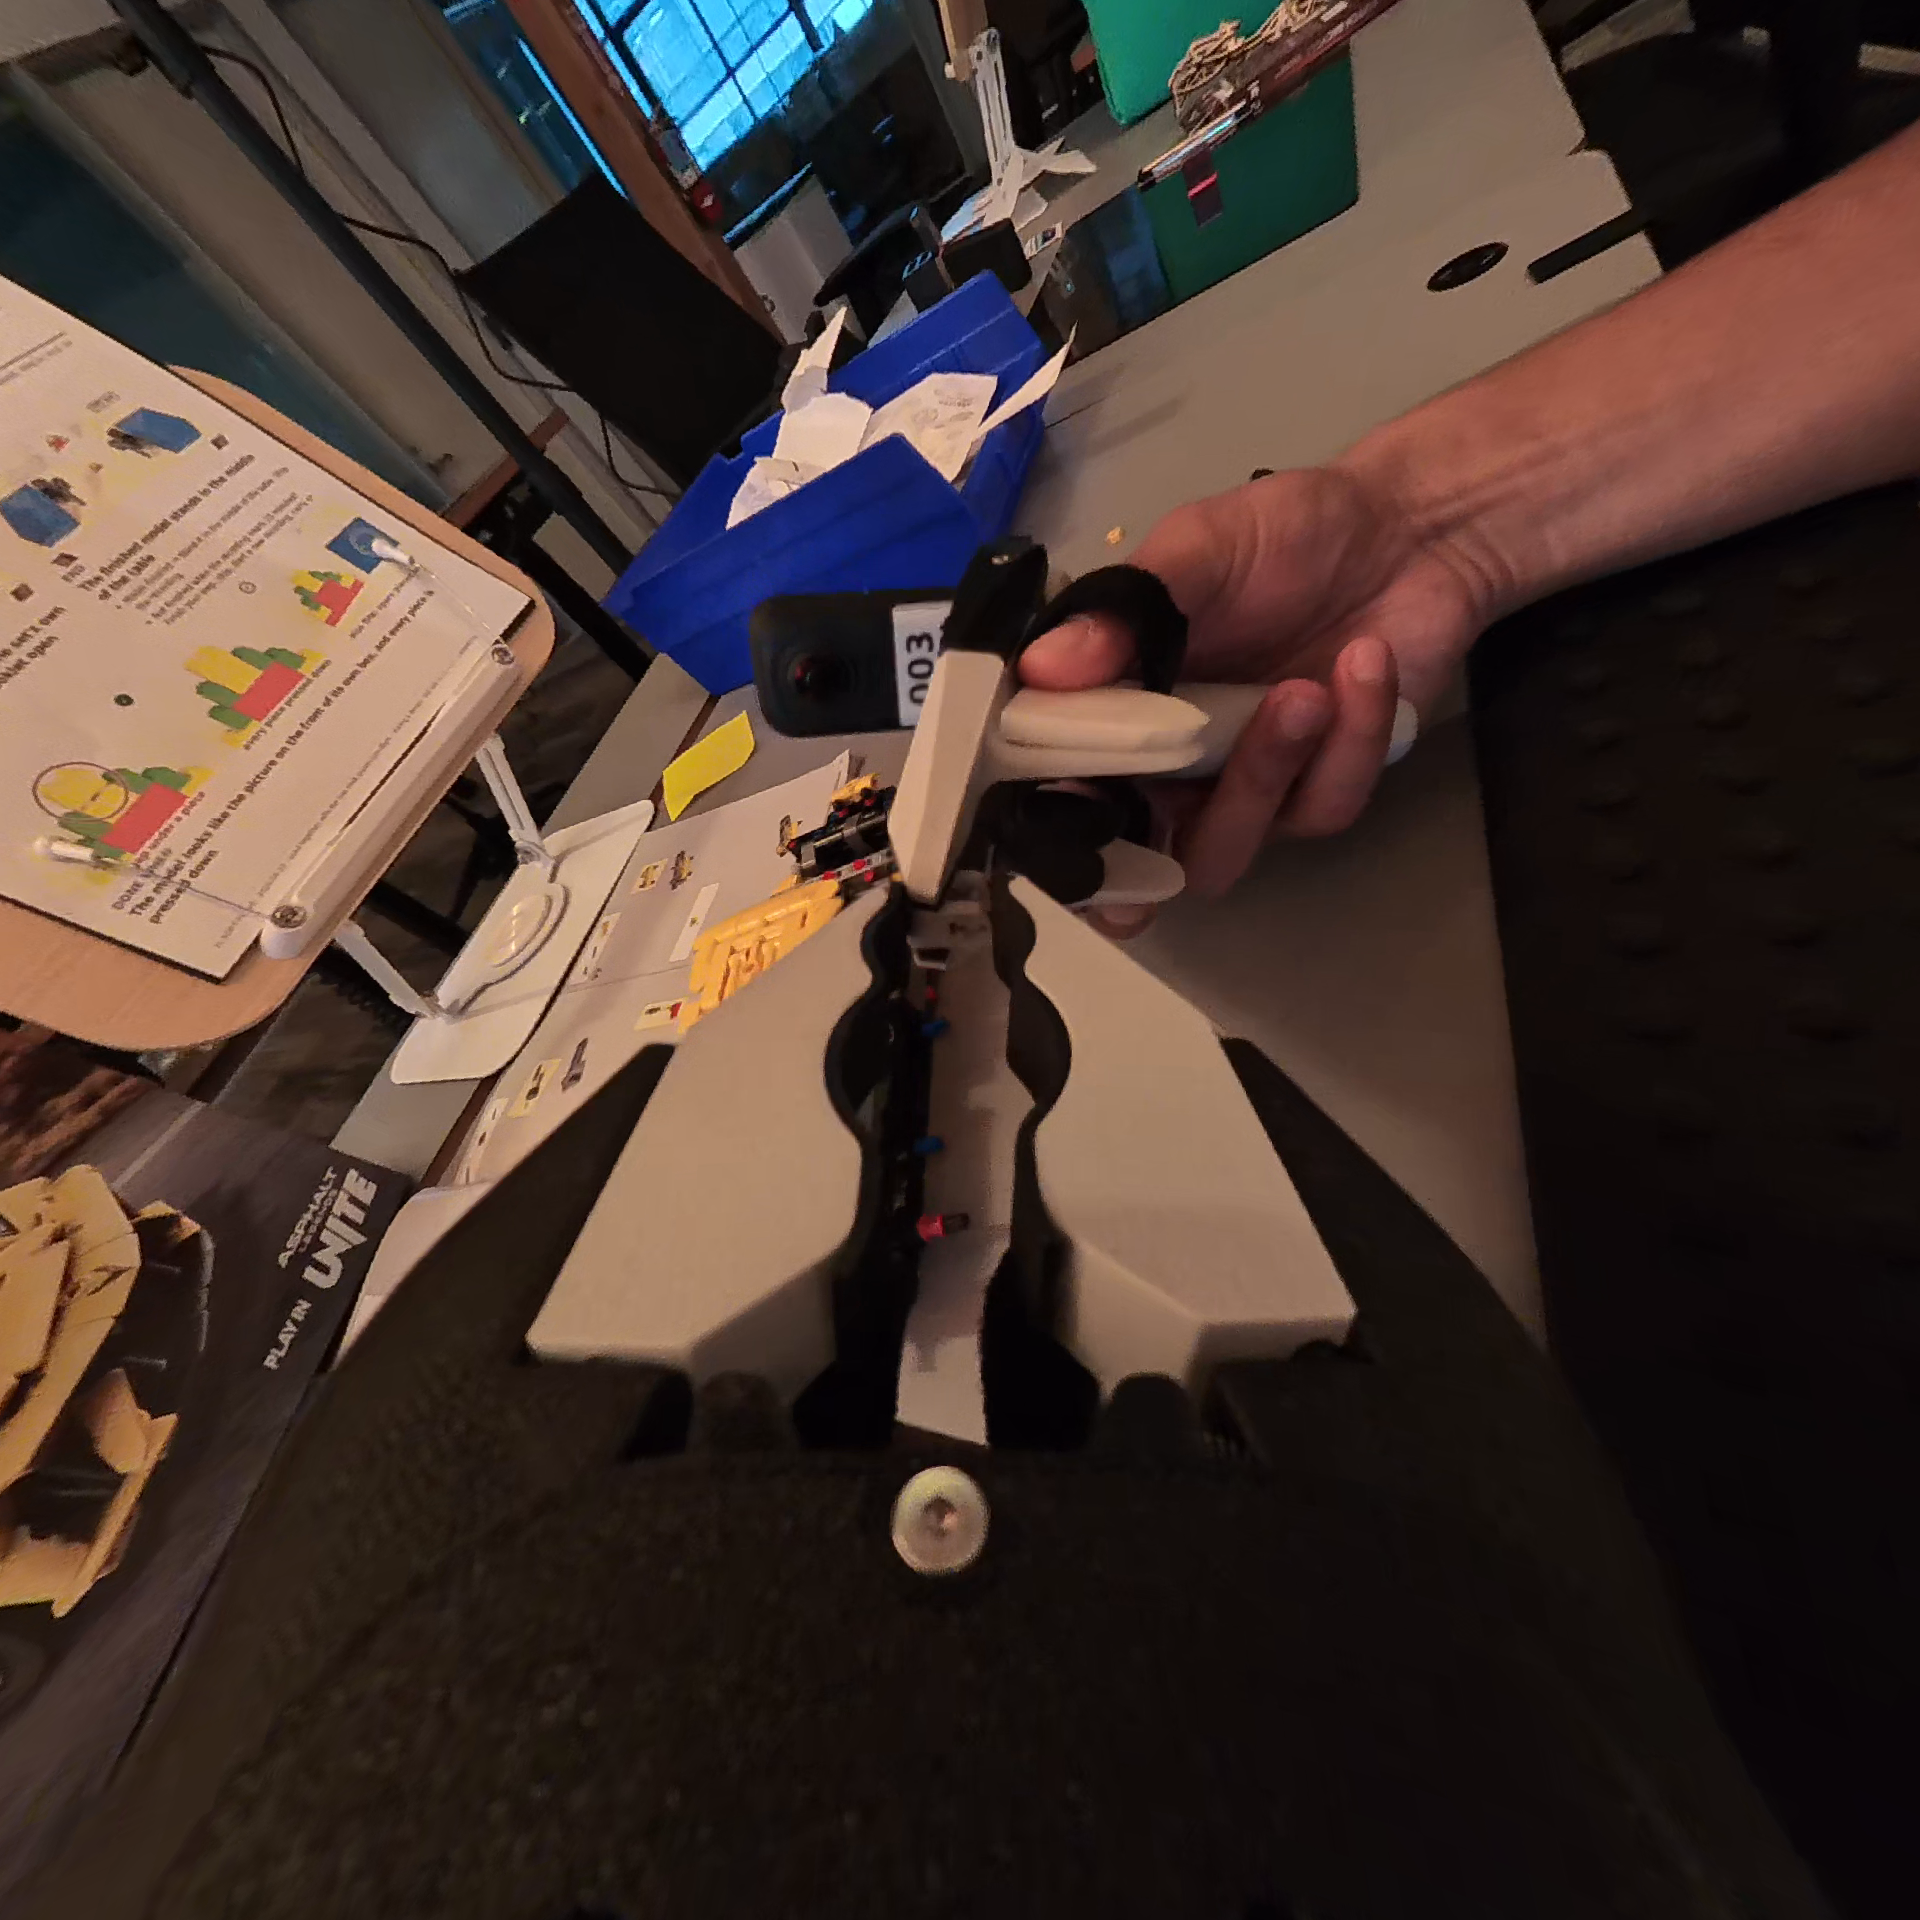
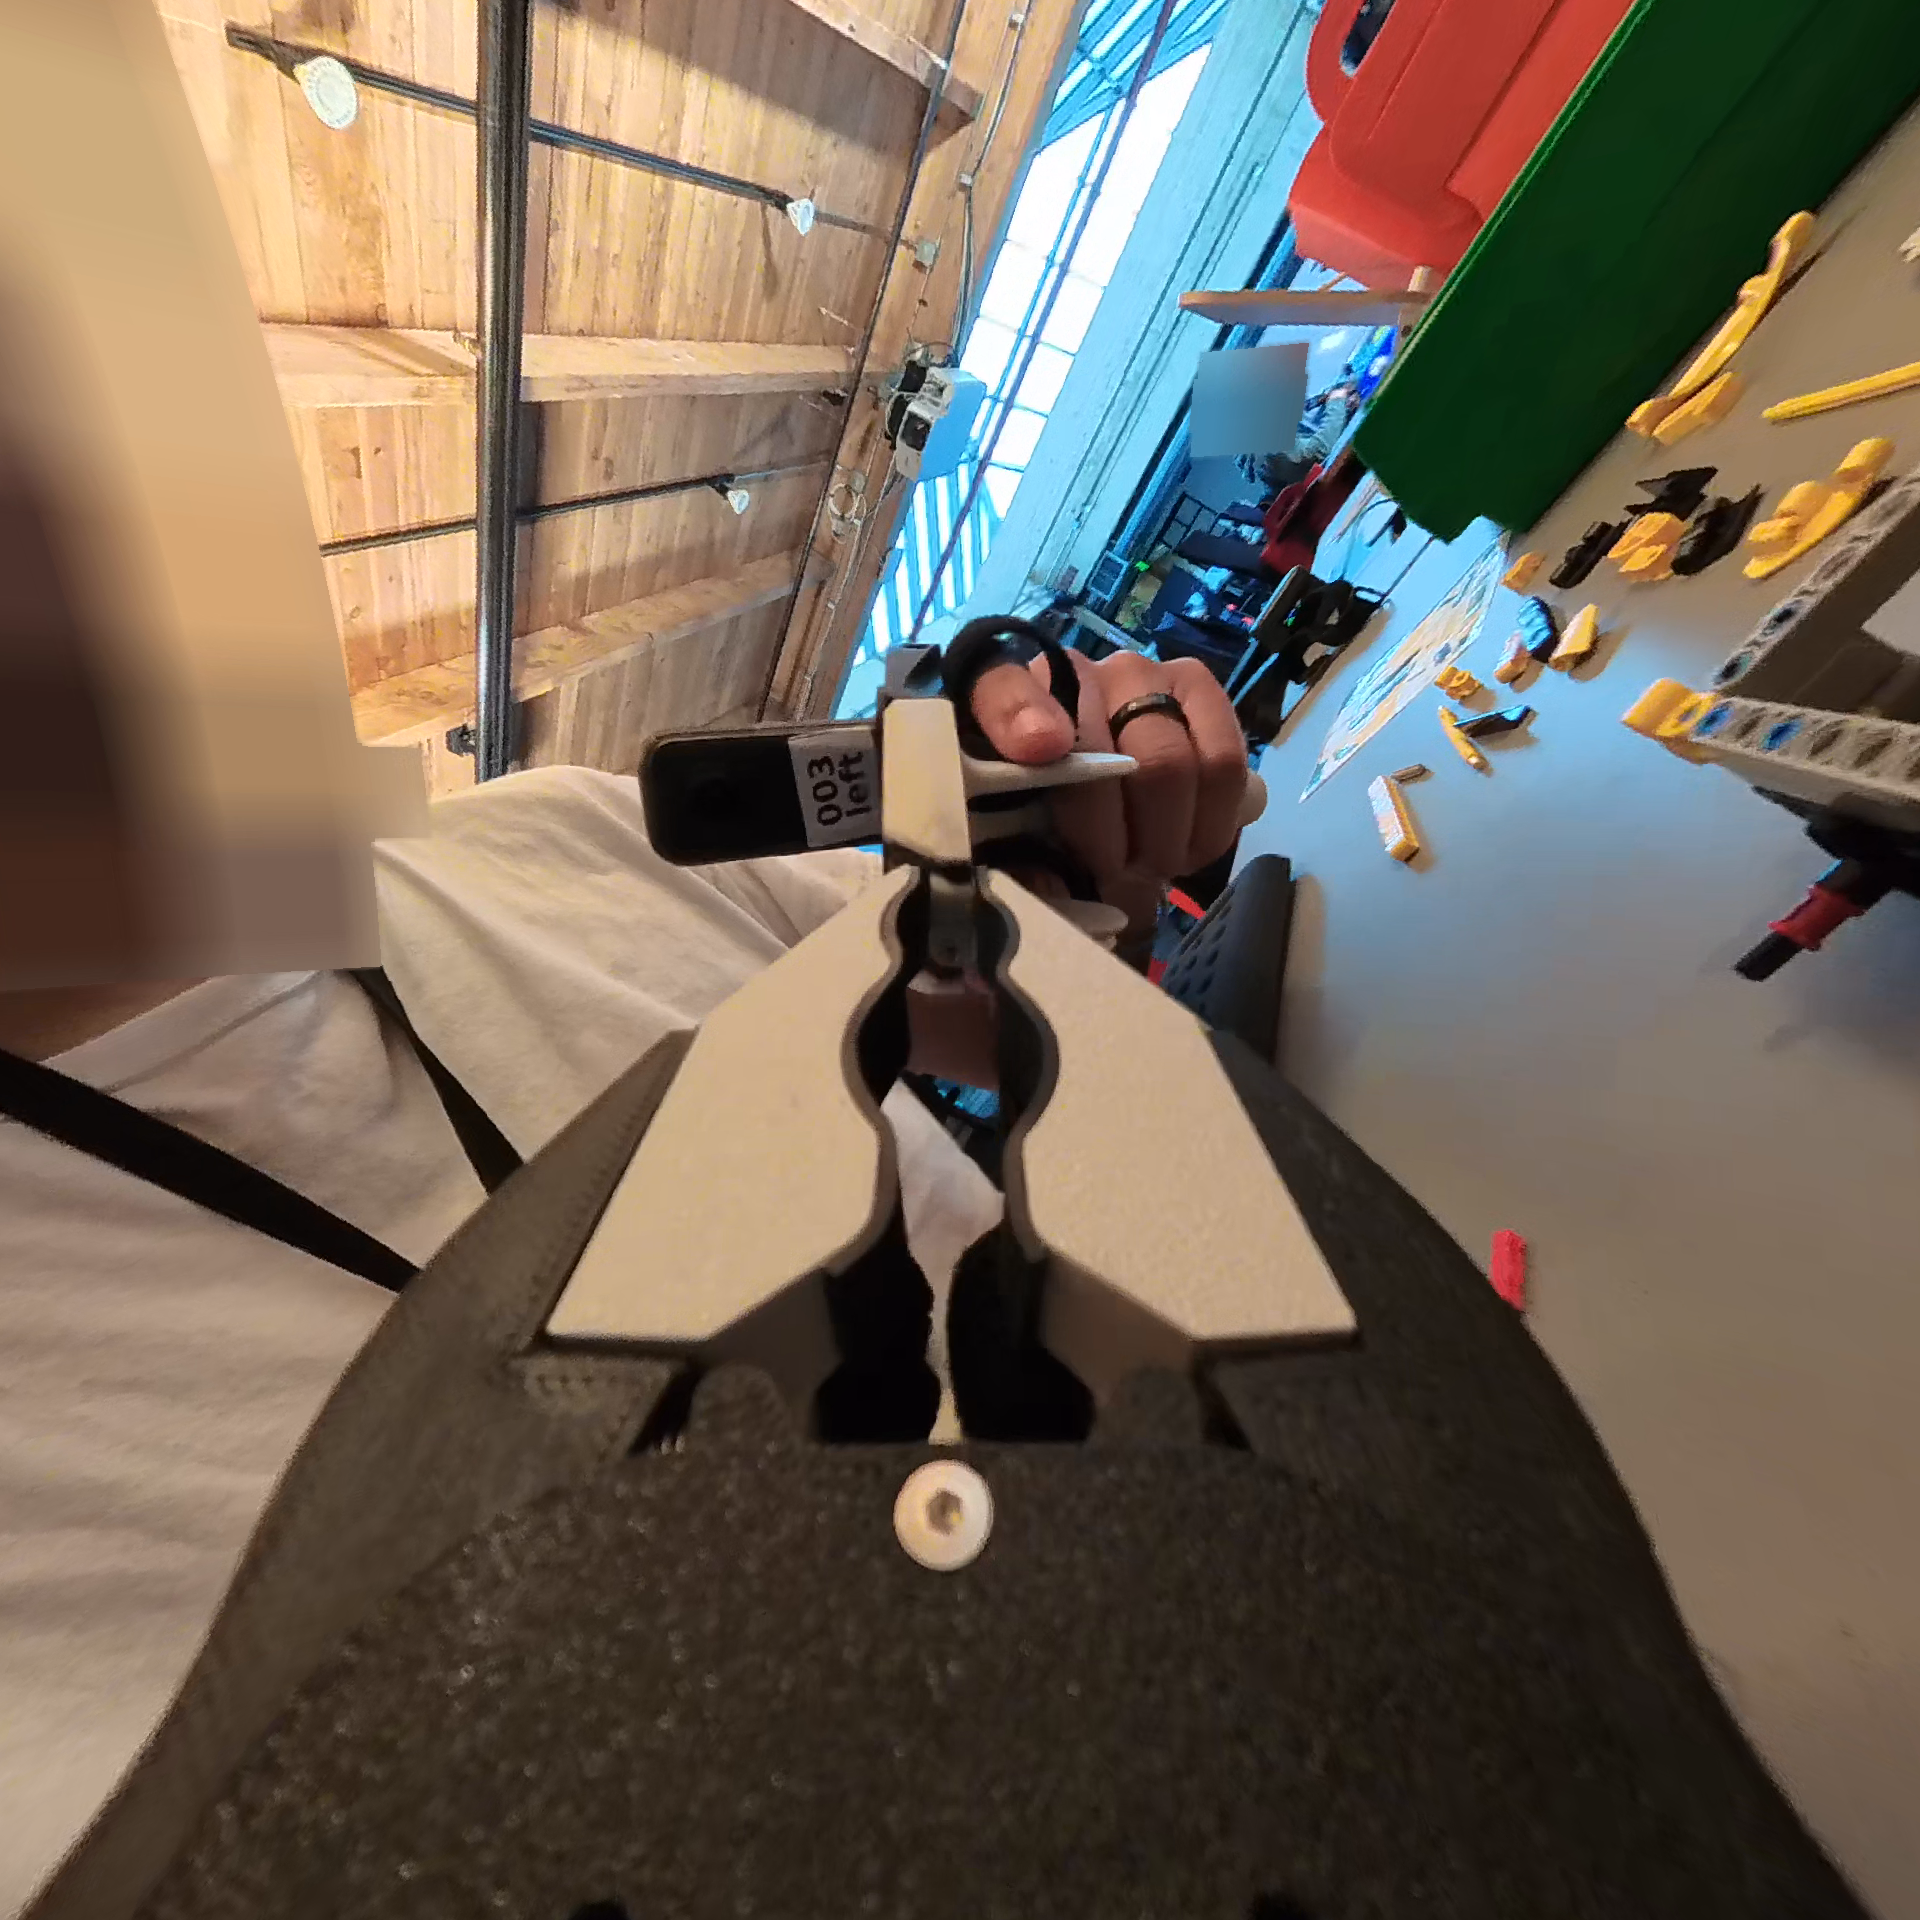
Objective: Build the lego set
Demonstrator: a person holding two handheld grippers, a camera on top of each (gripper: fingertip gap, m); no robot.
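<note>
In the left wrist view my left gripper (image 1: 945, 899) is shut on a long black lego beam (image 1: 891, 1101) that carries blue pins and a red pin (image 1: 940, 1226). The beam runs lengthwise between the fingers. My right gripper (image 1: 940, 790), held by a hand, meets it tip to tip. In the right wrist view my right gripper (image 2: 948, 883) is shut on a small grey lego piece (image 2: 950, 920) at its tips. The left gripper (image 2: 925, 790) touches that piece from the far side. Both are held up off the table, in front of a person's white shirt.
The left wrist view shows a blue bin (image 1: 831, 561) with paper bags, an instruction sheet on a stand (image 1: 239, 675), the set's box (image 1: 156, 1351), and yellow parts (image 1: 758, 935) on a booklet. The right wrist view shows a green bin (image 2: 1610, 312), loose yellow and black parts (image 2: 1662, 530) and a grey frame (image 2: 1818, 738).
</note>
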